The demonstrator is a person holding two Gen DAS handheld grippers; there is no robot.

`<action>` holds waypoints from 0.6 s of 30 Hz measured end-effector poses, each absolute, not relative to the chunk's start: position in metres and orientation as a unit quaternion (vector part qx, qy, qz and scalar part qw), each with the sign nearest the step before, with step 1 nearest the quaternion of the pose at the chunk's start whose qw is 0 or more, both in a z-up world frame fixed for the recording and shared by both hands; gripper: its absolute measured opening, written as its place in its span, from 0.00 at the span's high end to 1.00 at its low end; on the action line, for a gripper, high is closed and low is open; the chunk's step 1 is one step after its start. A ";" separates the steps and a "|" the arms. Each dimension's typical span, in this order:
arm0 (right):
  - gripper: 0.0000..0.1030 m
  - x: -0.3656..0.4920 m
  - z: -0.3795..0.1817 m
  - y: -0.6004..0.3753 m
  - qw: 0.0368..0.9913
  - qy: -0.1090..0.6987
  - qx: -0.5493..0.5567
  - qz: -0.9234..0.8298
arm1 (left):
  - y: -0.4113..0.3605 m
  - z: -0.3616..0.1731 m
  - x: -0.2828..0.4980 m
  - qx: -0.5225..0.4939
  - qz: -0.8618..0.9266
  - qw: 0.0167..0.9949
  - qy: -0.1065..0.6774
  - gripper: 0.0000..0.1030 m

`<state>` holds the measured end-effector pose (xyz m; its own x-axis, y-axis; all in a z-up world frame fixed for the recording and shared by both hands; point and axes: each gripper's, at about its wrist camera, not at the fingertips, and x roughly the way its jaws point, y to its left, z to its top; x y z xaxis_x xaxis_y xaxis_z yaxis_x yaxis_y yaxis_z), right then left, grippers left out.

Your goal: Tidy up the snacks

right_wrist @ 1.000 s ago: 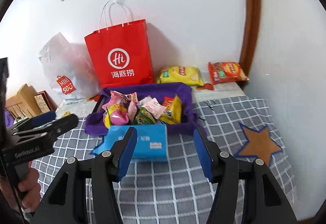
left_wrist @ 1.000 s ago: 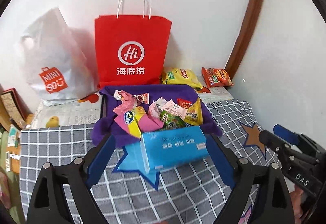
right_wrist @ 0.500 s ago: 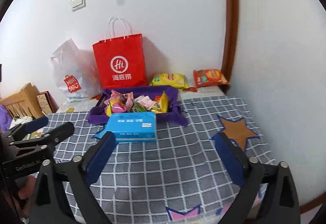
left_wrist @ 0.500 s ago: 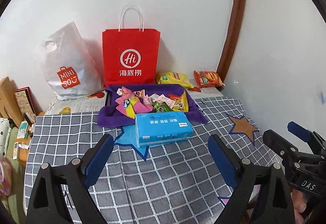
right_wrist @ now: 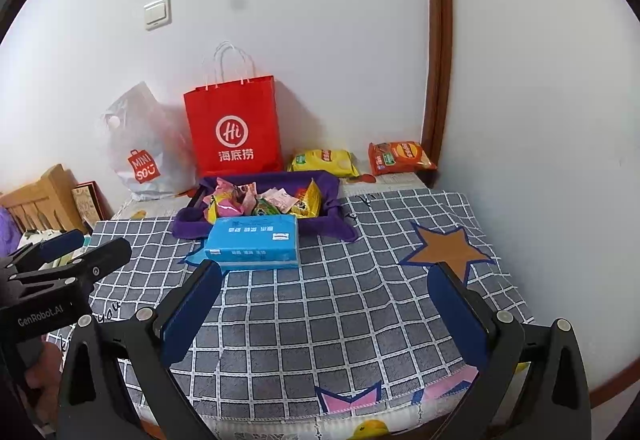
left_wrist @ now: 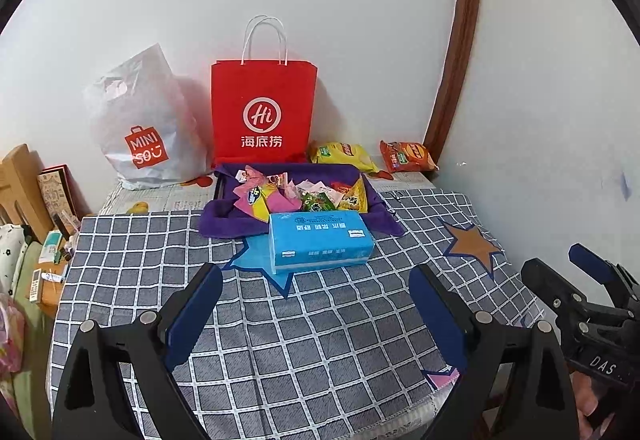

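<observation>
We hold the left gripper (left_wrist: pixel 316 292) and the right gripper (right_wrist: pixel 324 290) spread wide and empty above the near part of the checked cloth (right_wrist: pixel 360 304), well back from everything. Beyond them lies the blue tissue pack (left_wrist: pixel 320 242), touching the purple tray (left_wrist: pixel 224 222) heaped with small snacks (left_wrist: pixel 300 194). We judge this a pause between picks; next we must reach far for the yellow packet (right_wrist: pixel 324 162) or orange packet (right_wrist: pixel 400 156) by the wall.

Glossy plastic snack packets (left_wrist: pixel 304 196), purple cloth tray (left_wrist: pixel 224 220)
</observation>
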<state>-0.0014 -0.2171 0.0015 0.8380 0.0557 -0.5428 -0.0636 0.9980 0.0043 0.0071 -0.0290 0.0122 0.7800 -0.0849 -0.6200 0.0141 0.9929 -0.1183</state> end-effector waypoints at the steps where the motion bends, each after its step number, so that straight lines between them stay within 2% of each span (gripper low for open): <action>1: 0.01 -0.003 0.002 -0.216 0.959 0.282 -0.008 0.032 | -0.028 0.013 0.005 -0.053 -0.026 0.942 0.329 0.08; 18: 0.01 -0.007 0.002 -0.218 0.959 0.280 0.004 0.038 | -0.030 0.014 -0.001 -0.045 -0.023 0.944 0.327 0.08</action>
